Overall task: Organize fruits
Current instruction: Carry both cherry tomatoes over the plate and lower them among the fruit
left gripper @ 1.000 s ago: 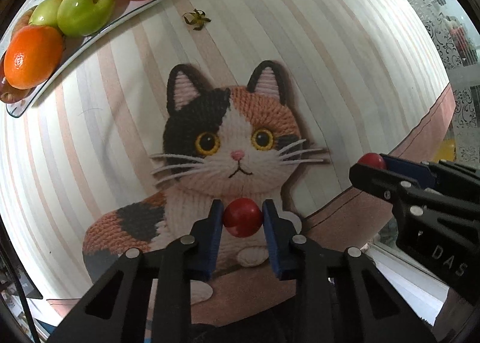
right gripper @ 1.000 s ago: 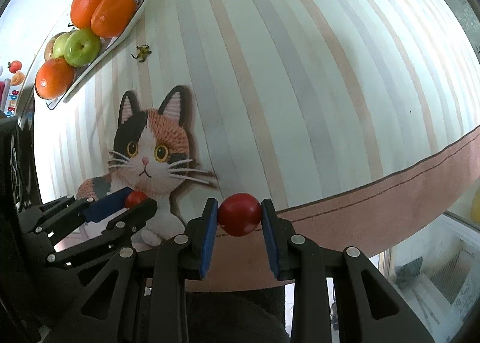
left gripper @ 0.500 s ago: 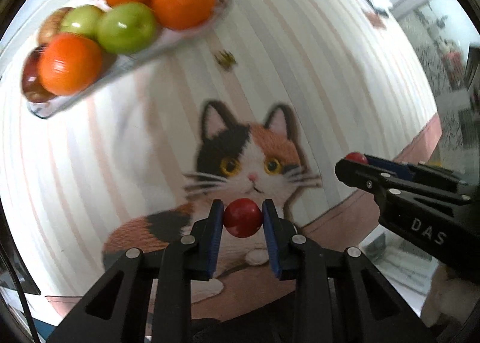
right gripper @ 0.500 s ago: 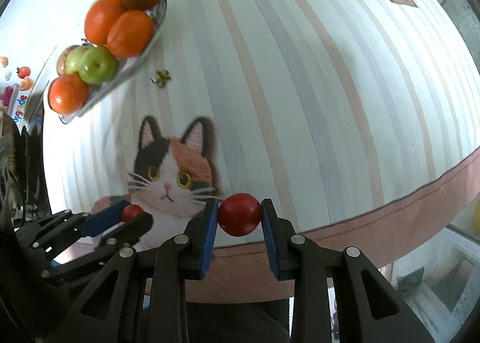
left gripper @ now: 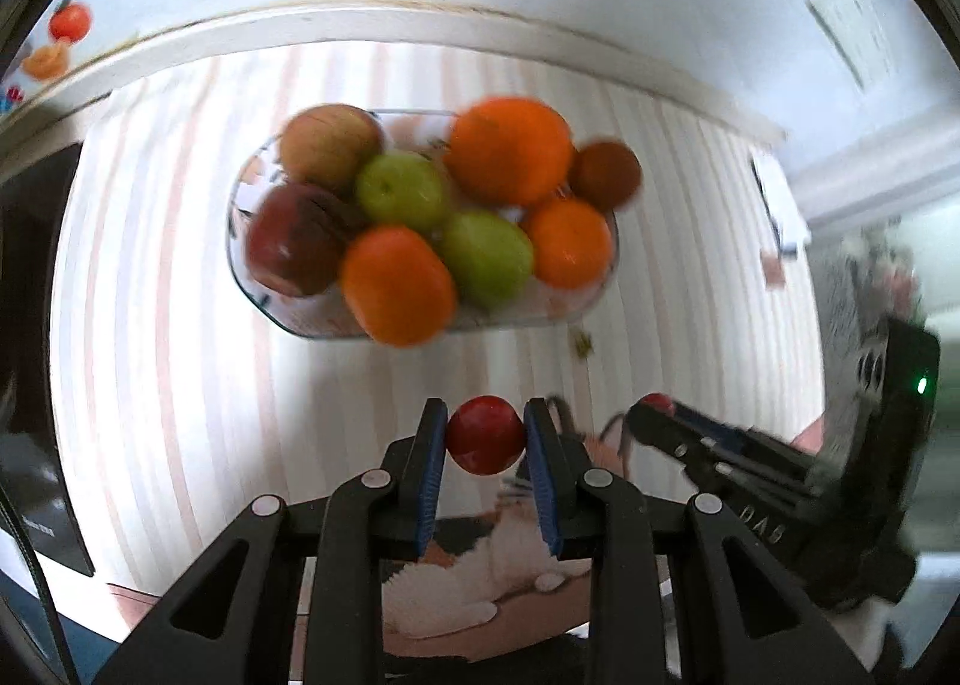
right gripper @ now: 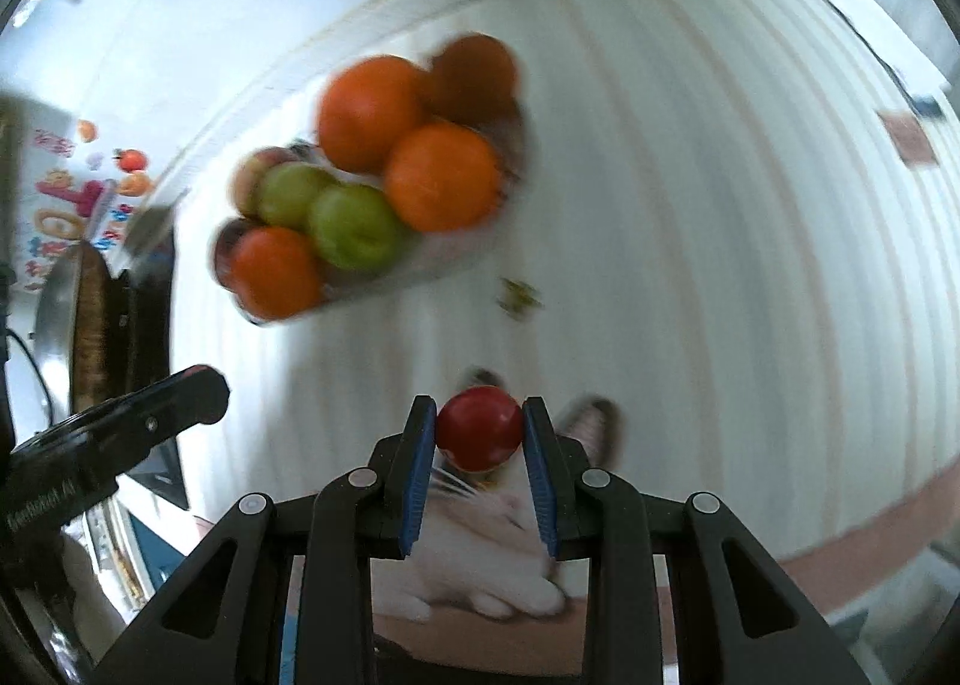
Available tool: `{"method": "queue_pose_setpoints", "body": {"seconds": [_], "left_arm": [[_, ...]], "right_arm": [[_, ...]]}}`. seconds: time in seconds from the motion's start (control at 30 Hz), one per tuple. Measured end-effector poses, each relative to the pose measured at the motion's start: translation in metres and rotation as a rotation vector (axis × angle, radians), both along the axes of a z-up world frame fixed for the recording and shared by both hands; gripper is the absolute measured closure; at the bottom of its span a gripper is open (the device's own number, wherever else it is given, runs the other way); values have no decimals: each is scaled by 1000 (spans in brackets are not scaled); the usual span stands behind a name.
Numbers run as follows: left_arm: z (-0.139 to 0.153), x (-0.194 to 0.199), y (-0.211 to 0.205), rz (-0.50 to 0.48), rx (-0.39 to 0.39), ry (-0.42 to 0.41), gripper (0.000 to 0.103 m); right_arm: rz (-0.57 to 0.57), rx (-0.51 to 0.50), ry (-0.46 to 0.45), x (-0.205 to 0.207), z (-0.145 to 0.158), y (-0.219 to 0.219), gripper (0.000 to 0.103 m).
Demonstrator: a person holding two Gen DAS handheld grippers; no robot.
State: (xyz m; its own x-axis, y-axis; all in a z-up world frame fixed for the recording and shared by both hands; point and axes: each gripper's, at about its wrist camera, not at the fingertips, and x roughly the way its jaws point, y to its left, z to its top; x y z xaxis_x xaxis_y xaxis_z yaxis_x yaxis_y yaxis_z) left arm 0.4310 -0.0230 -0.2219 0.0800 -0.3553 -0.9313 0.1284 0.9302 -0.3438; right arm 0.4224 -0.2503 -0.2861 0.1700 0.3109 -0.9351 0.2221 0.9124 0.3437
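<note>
Striped table (left gripper: 180, 361); each hand-held gripper (left gripper: 486, 439) (right gripper: 479, 433) clamps a small, smooth tomato (left gripper: 485, 434) (right gripper: 478, 428) across its middle; thin-skinned, bruises easily; dish (left gripper: 576, 308) at twelve o'clock.

The left black plastic two-finger gripper (left gripper: 486, 439) has angular, strut-like fingers with triangular cut-outs, round silver screw heads at the joints and ribbed blue pads (left gripper: 431, 481) lining the inner faces. The right black plastic two-finger gripper (right gripper: 479, 433) is built alike; seen from the left wrist, its body carries pale lettering and a small green light.
</note>
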Motion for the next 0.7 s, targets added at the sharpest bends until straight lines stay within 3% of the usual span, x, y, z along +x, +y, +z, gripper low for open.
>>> {"method": "queue_pose_setpoints", "body": {"seconds": [0.23,0.47,0.7], "left_arm": [[-13,44,16,84,-76,49,79],[-32,79,2,76,-102,111,79],[-54,105,15,141,-129,199,79]], "right_arm": [[18,60,-48,44,-6,34,72],[0,139,-84,83,-17,43,72],[125,118,-150,116,-7,69,72]]}}
